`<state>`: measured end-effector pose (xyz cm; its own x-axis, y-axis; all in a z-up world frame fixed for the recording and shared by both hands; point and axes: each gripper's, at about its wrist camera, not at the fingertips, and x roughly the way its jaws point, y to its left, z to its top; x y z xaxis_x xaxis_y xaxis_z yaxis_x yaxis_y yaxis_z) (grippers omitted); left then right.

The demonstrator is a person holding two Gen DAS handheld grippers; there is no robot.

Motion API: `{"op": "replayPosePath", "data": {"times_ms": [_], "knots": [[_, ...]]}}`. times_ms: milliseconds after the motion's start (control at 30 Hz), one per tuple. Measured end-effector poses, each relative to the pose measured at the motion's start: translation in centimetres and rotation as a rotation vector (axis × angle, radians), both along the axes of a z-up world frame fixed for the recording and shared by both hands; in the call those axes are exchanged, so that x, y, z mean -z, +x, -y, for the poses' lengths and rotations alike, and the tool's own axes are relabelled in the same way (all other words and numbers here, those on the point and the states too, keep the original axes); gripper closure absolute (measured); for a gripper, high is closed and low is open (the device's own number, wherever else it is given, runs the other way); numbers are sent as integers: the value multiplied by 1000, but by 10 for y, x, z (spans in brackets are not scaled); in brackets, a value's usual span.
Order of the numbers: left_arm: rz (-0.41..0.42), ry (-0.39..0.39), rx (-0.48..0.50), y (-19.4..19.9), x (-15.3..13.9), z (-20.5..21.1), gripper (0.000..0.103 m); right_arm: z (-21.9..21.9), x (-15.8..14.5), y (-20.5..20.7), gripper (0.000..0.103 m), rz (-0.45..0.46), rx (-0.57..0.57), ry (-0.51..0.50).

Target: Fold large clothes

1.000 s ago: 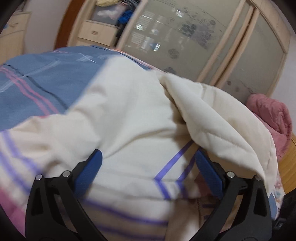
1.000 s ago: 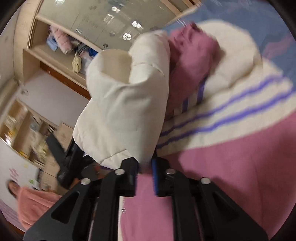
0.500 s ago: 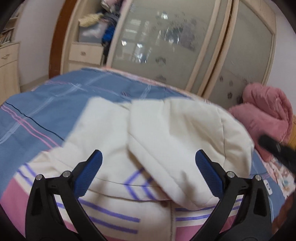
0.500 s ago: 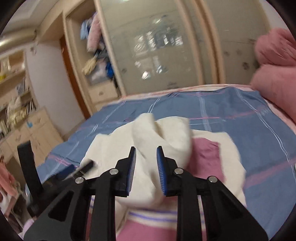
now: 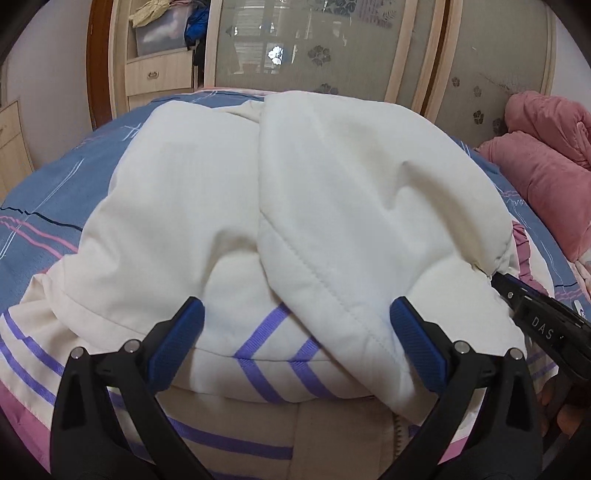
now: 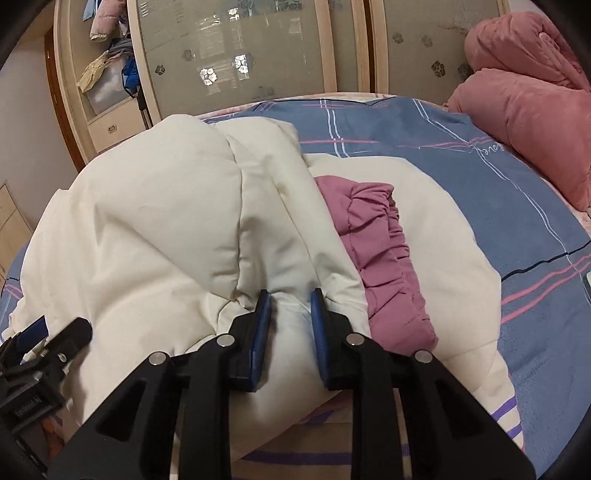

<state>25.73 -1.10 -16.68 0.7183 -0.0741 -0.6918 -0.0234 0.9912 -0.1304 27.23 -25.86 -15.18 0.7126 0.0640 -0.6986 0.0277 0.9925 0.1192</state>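
A cream padded jacket (image 5: 332, 192) with purple stripes and a pink lining lies on the bed, its sleeves folded across the body. My left gripper (image 5: 295, 339) is open and empty, its blue pads straddling the jacket's near fold. In the right wrist view the jacket (image 6: 147, 229) fills the left and middle, with the pink lining (image 6: 380, 251) showing to the right. My right gripper (image 6: 290, 314) has its pads slightly apart with cream cloth bunched between them. The right gripper also shows in the left wrist view (image 5: 546, 328) at the sleeve's edge.
The bed has a blue plaid cover (image 6: 480, 155). Pink bedding (image 6: 524, 103) is piled at the far right. A wardrobe with frosted sliding doors (image 5: 325, 48) and an open shelf of clothes (image 5: 166, 29) stands behind the bed.
My right gripper carried the sleeve over and laid it across the jacket, and its pads have parted a little. My left gripper stayed open and drew back.
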Motion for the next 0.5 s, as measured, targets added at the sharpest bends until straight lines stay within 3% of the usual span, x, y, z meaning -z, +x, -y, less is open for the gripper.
{"op": "replayPosePath", "data": {"times_ms": [333, 400, 433, 467, 500], "knots": [[67, -69, -48, -52, -32, -34, 2, 3, -8, -47, 77, 50, 6, 34], [89, -58, -65, -65, -41, -48, 2, 12, -23, -75, 51, 101, 0, 177], [98, -49, -80, -70, -45, -59, 2, 13, -26, -85, 13, 105, -21, 226], [96, -42, -96, -74, -48, -67, 2, 12, -31, -102, 1, 109, -71, 326], [93, -37, -120, -79, -51, -79, 2, 11, -32, -113, 1, 110, -117, 388]]}}
